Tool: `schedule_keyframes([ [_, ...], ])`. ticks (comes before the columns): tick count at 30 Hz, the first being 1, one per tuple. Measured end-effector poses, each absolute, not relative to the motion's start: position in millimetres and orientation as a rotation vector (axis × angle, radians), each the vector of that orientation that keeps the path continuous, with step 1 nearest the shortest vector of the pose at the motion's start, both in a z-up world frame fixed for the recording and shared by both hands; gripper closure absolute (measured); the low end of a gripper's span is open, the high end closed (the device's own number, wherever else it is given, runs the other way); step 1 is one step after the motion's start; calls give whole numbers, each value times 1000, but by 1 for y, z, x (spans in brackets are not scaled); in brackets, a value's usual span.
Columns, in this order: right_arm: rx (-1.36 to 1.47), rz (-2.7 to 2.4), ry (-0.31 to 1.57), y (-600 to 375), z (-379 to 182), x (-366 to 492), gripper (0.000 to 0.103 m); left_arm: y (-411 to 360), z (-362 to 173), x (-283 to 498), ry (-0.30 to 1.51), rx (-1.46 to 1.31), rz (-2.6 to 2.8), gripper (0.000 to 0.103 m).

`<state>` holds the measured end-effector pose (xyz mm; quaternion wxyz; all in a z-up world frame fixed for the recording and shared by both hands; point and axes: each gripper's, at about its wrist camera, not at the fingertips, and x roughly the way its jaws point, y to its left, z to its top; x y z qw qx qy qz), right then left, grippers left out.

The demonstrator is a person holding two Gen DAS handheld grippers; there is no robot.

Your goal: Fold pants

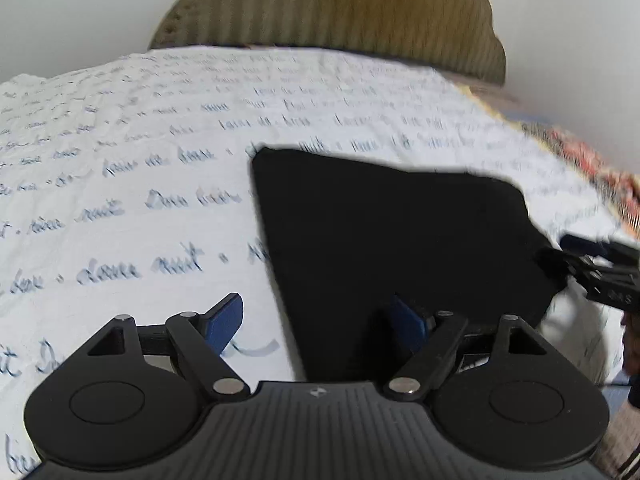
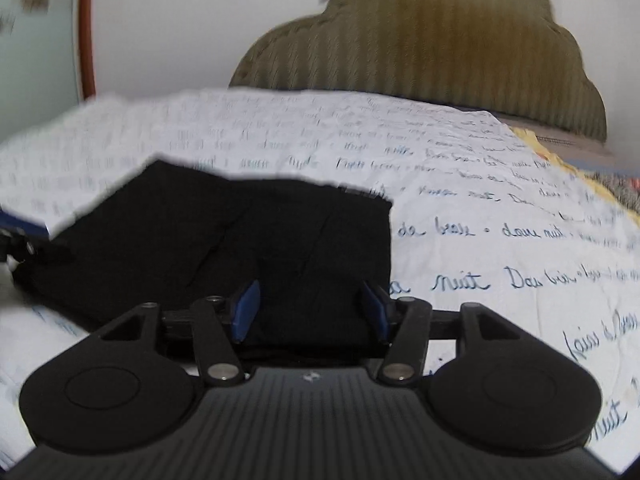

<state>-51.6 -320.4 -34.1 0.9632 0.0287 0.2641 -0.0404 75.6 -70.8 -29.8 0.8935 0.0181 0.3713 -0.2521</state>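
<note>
On the bed, the black pants (image 1: 400,236) are lying folded into a compact dark block on a white sheet (image 1: 140,168) printed with blue handwriting. Left hand-held gripper (image 1: 320,320) is hanging over the near left edge of the pants with its jaws standing wide apart; its left blue pad (image 1: 226,318) is sitting over bare sheet, the right one over the black cloth, and nothing is being pinched between them. Right hand-held gripper (image 2: 314,308) is sitting over the near edge of the pants, jaws apart at a moderate width; the blue pads (image 2: 247,308) are standing clear on either side of the cloth, not pressing it. Whether the fingertips are brushing the fabric cannot be told through the blur. In the left wrist view, the right hand-held gripper is showing at the right corner of the pants. A brown ribbed headboard (image 2: 440,40) is rising behind the sheet against a pale wall (image 1: 80,12).
</note>
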Motion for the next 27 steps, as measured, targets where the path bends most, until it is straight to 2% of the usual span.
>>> schedule_keyframes([
  [1,86,-86,510,-325,-31,-56,41,-67,-27,81,768,18,-521,22],
  [7,217,-111,497,-359,-28,-69,41,-56,-38,120,901,-202,-537,18],
  [10,227,-103,504,-361,-31,-65,40,-66,-46,129,938,-190,-510,18],
  [15,145,-161,520,-344,-25,-56,16,-86,-40,124,888,-84,-424,18],
  [17,94,-198,487,-330,-17,-57,2,-94,-38,119,869,-49,-411,18],
  [22,-55,-202,404,-289,-3,-57,0,-112,-43,109,864,39,-382,18],
  [27,-108,-169,456,-270,-14,-48,0,-113,-47,109,875,26,-387,16],
])
